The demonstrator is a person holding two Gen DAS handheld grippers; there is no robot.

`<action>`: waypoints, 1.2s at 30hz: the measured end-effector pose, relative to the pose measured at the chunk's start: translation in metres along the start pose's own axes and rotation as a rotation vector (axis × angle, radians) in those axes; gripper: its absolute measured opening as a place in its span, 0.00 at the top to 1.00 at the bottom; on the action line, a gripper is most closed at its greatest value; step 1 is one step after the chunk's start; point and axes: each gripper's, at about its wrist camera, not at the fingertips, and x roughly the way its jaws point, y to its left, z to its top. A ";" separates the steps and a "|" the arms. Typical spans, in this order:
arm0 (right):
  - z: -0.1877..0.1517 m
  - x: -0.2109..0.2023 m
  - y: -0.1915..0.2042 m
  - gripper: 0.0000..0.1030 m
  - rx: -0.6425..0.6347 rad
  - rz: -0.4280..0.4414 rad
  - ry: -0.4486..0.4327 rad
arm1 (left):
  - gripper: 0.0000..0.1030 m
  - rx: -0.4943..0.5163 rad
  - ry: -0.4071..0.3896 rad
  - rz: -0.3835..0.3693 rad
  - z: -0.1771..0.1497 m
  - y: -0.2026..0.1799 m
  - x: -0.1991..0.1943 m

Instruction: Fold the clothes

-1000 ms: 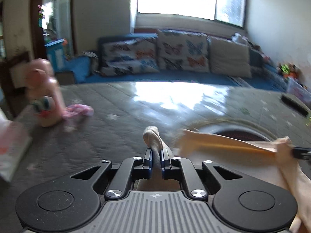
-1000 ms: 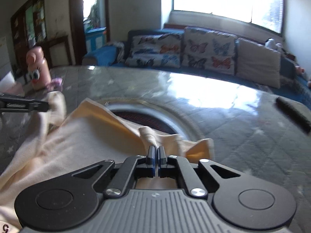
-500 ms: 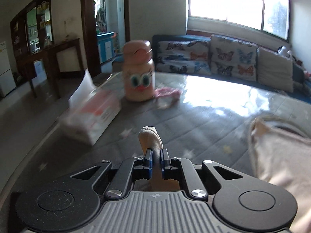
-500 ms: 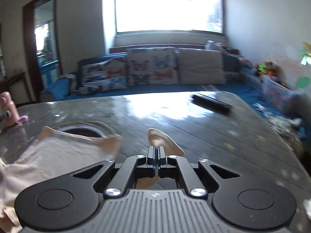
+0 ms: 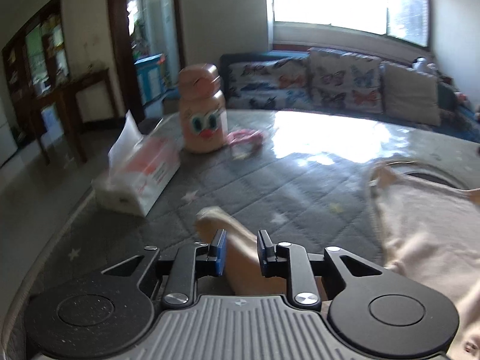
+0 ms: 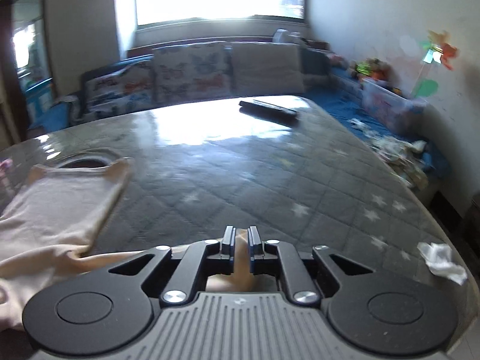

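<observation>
Two handheld grippers were low over the grey quilted table cover with small pale stars (image 6: 270,180), each at one end of the pale peach cotton garment (image 6: 57,207). The left gripper (image 5: 240,250) had its jaws standing well apart, and a strip of the garment, perhaps a sleeve, lay loose between them and pointed forward. The right gripper (image 6: 239,247) had its jaws only narrowly apart, with a small fold of the same cloth between them; I could not tell for sure whether the pads pressed it or only stood beside it. The garment lay spread on the cover, its neckline toward the far side.

In my judgement, the risk was on the right side: if the cloth caught on a pad while that gripper lifted away, the sleeve would be dragged and the flat lay of the garment spoiled. Both pictures were also blurred by motion, so a fast hand could pull wrinkles into the thin cloth.

Only the left wrist view showed the pink bottle with a cartoon face (image 5: 202,114) and the white and orange pack of tissues (image 5: 141,177) beyond the left sleeve. Only the right wrist view showed the long black object (image 6: 268,111) far back and the crumpled white paper (image 6: 441,259) near the right edge.
</observation>
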 end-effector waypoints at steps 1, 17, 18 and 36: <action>0.000 0.001 0.005 0.78 -0.014 0.019 0.003 | 0.76 0.009 -0.011 -0.018 0.000 -0.005 -0.006; -0.027 0.041 0.003 0.71 -0.002 0.038 0.119 | 0.75 0.305 0.032 -0.500 -0.035 -0.138 -0.039; -0.029 0.042 -0.001 0.71 0.002 0.023 0.121 | 0.75 0.325 0.040 -0.522 -0.039 -0.146 -0.039; -0.019 0.033 -0.014 0.67 -0.064 -0.082 0.111 | 0.78 0.479 0.160 -0.790 -0.091 -0.198 -0.056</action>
